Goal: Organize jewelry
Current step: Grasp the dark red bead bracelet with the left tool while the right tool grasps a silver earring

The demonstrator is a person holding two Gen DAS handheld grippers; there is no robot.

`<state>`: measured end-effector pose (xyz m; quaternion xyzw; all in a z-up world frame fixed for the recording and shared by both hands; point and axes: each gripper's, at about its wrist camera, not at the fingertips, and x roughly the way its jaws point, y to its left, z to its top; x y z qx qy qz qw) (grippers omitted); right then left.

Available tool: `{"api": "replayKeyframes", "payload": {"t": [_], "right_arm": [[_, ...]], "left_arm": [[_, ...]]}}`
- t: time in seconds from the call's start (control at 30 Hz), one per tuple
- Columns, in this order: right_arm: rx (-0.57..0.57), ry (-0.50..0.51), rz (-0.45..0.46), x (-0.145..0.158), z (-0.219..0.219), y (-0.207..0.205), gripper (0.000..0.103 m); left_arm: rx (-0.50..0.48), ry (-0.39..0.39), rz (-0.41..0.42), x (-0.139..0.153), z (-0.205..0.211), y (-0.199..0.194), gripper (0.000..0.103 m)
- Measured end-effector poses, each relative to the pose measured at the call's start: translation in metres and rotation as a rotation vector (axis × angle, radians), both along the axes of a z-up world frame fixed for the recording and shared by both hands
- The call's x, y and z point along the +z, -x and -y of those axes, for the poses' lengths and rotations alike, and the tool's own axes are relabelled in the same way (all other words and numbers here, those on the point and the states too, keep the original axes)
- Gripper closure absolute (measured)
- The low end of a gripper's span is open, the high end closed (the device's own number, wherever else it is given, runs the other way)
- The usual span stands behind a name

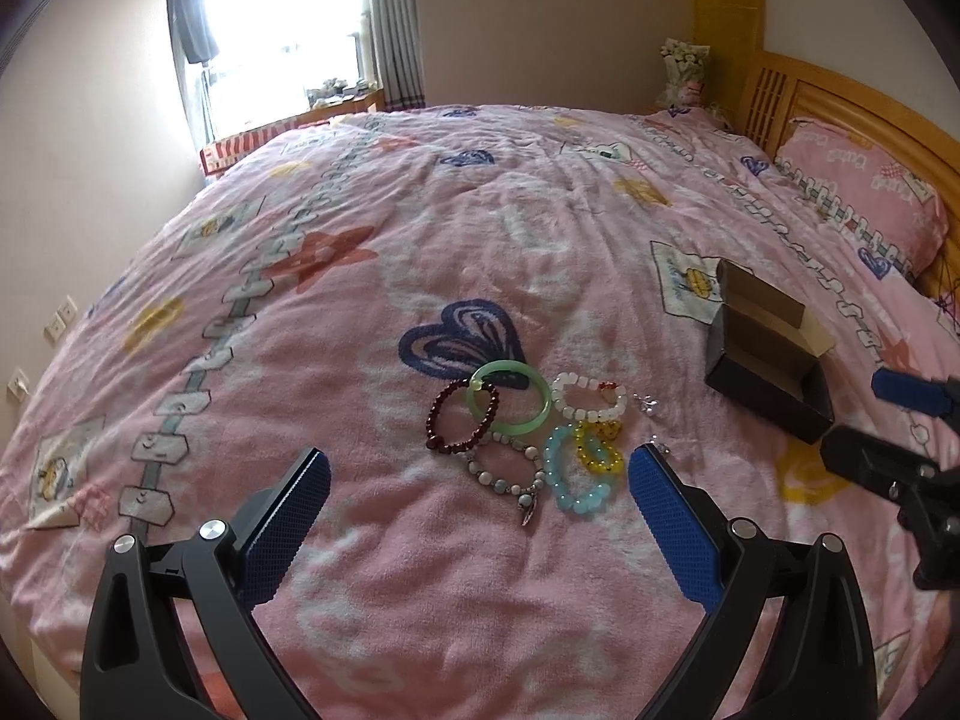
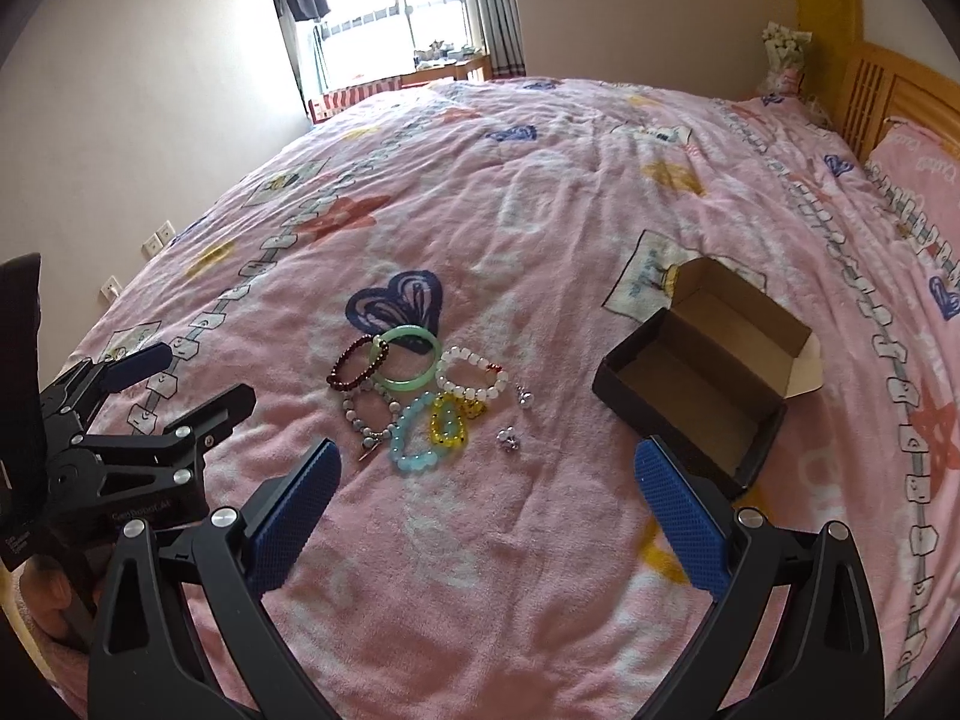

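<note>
Six bracelets lie on the bed — one smooth green jade bangle (image 1: 509,397), one dark red (image 1: 459,420), one white (image 1: 589,398), one grey with charm (image 1: 507,471), one light blue (image 1: 573,480), one yellow beaded (image 1: 597,450). Two small silver pieces (image 2: 509,439) — and one open black cardboard box (image 2: 696,387).

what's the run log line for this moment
stage: pre-grasp | left gripper: open, empty | right gripper: open, empty | bracelets: clustered on bedspread | box: open, no jewelry inside

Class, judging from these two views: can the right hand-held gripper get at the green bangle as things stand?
Probably yes: the right hand-held gripper is open, and the green bangle lies uncovered on the blanket with nothing between them.
</note>
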<state>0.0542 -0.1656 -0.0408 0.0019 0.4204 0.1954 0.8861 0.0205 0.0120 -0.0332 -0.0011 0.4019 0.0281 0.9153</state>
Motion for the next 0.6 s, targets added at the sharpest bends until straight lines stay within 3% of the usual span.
{"api": "replayKeyframes", "payload": {"t": [0.17,0.23,0.27,0.3,0.37,0.53,0.6], "right_arm": [[0.009,-0.034,-0.063,-0.029,-0.008,-0.018,0.008],[0.024,-0.045,-0.089,-0.039,-0.013,-0.025,0.02],[0.032,-0.056,-0.114,-0.047,-0.016,-0.031,0.032],[0.034,-0.071,-0.136,-0.053,-0.017,-0.036,0.037],[0.032,-0.094,-0.175,-0.065,-0.018,-0.047,0.038],[0.002,-0.124,-0.255,-0.095,-0.015,-0.071,0.05],[0.0,-0.165,-0.285,-0.104,-0.01,-0.079,0.055]], "left_arm": [[0.014,0.096,-0.053,-0.02,-0.015,-0.017,0.006],[0.014,0.131,-0.068,-0.027,-0.019,-0.025,0.006],[0.013,0.152,-0.074,-0.031,-0.021,-0.029,0.009],[0.011,0.173,-0.082,-0.033,-0.024,-0.035,0.013],[0.004,0.212,-0.108,-0.04,-0.026,-0.048,0.026],[0.018,0.278,-0.19,-0.068,-0.037,-0.076,0.042],[0.011,0.34,-0.239,-0.085,-0.046,-0.082,0.048]]}}
